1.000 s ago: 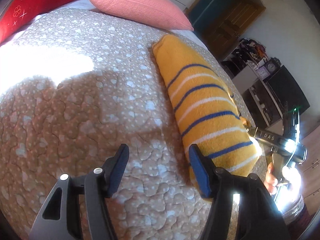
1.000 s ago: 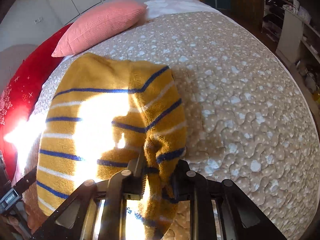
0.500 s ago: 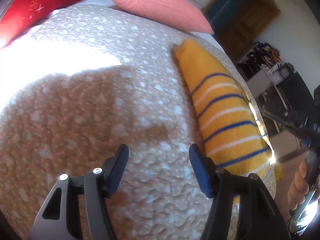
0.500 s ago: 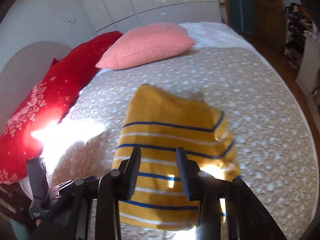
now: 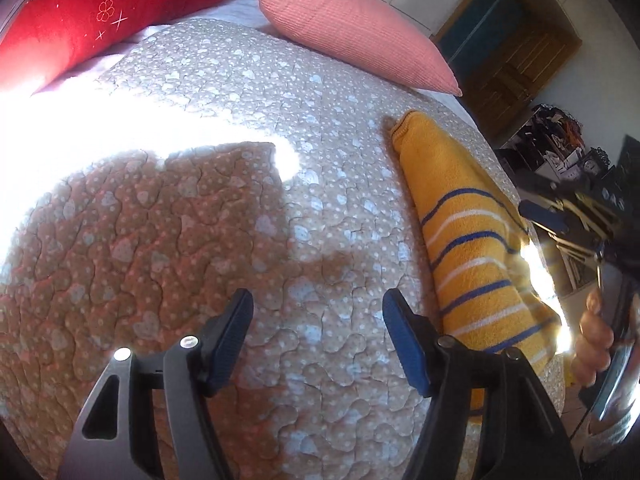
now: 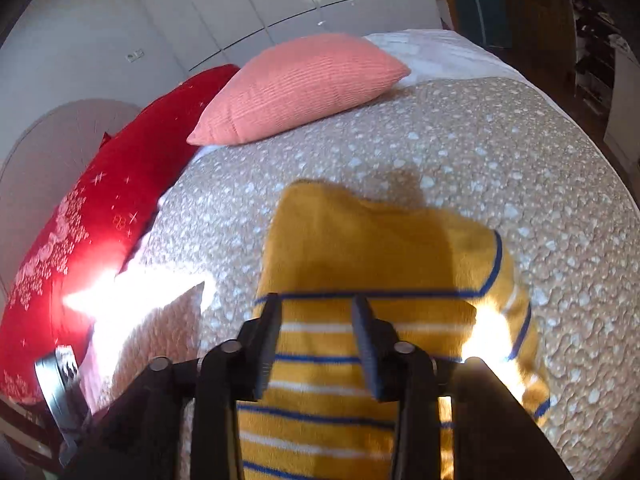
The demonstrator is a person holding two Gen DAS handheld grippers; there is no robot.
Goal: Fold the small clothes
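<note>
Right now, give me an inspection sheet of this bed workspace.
Surface: quilted beige bedspread with white hearts, partly in harsh sunlight.
Job's things: yellow striped sweater lying folded on the bedspread.
Clutter: pink pillow and red pillow at the head of the bed.
Grippers: left hand-held gripper open over bare bedspread; right hand-held gripper open above the sweater, holding nothing.
Cables: nothing seen.
Surroundings: wooden door, cluttered shelves.

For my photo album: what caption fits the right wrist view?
Open right gripper above a folded yellow striped sweater on a quilted bed.
</note>
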